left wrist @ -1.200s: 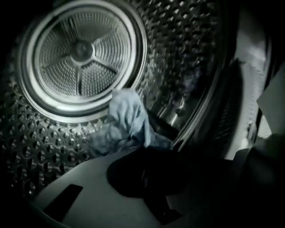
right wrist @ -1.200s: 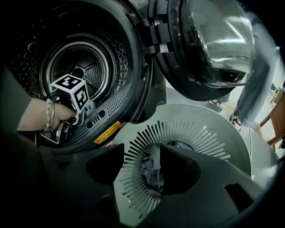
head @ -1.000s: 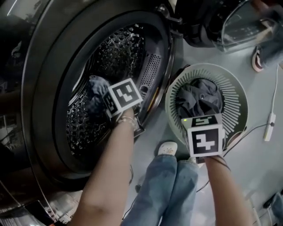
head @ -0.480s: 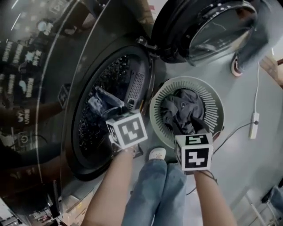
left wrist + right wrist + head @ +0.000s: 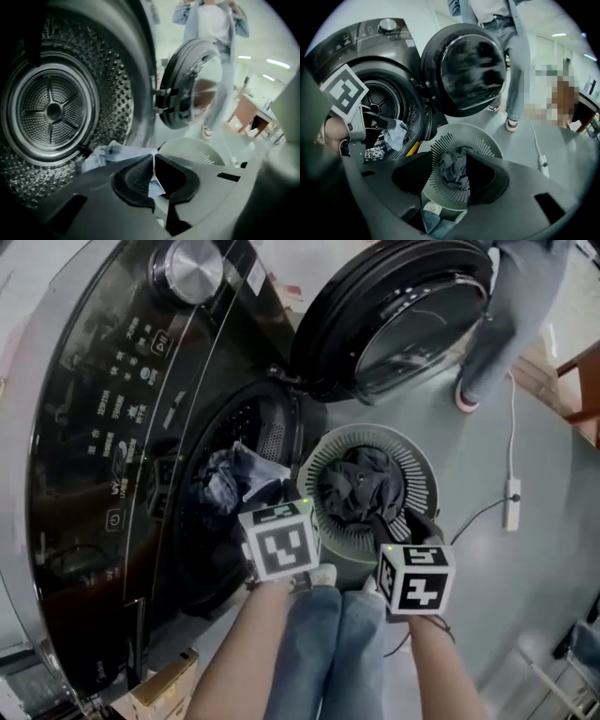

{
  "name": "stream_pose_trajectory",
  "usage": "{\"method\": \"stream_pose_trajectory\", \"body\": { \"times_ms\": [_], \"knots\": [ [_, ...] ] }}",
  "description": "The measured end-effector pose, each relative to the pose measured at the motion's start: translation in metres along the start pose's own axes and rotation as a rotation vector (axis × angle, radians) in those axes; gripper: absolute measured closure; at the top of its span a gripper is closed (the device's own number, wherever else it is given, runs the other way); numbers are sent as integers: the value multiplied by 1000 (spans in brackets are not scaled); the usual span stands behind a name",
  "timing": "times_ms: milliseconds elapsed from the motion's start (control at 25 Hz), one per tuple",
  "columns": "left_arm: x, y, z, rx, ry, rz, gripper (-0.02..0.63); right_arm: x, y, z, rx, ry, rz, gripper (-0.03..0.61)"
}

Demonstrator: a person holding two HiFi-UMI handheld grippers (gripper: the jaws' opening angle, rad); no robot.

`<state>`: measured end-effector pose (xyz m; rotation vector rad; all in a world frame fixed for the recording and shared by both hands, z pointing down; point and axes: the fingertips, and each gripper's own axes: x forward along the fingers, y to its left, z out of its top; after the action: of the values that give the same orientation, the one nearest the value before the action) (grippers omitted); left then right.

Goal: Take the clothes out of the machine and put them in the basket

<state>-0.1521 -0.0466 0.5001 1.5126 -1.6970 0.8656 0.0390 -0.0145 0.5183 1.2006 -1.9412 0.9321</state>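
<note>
One blue garment [image 5: 234,476] over drum rim [image 5: 143,93], seemingly in left gripper [image 5: 153,158] jaws

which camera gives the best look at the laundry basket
The head view: it looks down on the laundry basket, showing its slotted wall and the dark clothes inside. The right gripper view shows it too, but partly blocked in the foreground. The left gripper view catches only part of its slotted wall.
</note>
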Motion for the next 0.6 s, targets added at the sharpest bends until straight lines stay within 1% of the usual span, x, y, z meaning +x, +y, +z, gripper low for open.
{"method": "stream_pose_trajectory", "body": {
  "times_ms": [120,280,320,480,600],
  "knots": [
    [-11,-32,11,32,-32,-107,601,-15,-12,3,40,-23,-26,359],
    [-25,-87,23,113,-91,-312,601,-34,-33,6,98,-52,-64,364],
    [-29,-98,25,122,-98,-358,601,-38,-38,6,108,-59,-71,365],
    [-47,-141,31,114,-129,-559,601,-54,-59,5,139,-85,-106,373],
    [-65,-176,32,157,-154,-698,600,-65,-76,2,174,-99,-140,377]
  ]
}}
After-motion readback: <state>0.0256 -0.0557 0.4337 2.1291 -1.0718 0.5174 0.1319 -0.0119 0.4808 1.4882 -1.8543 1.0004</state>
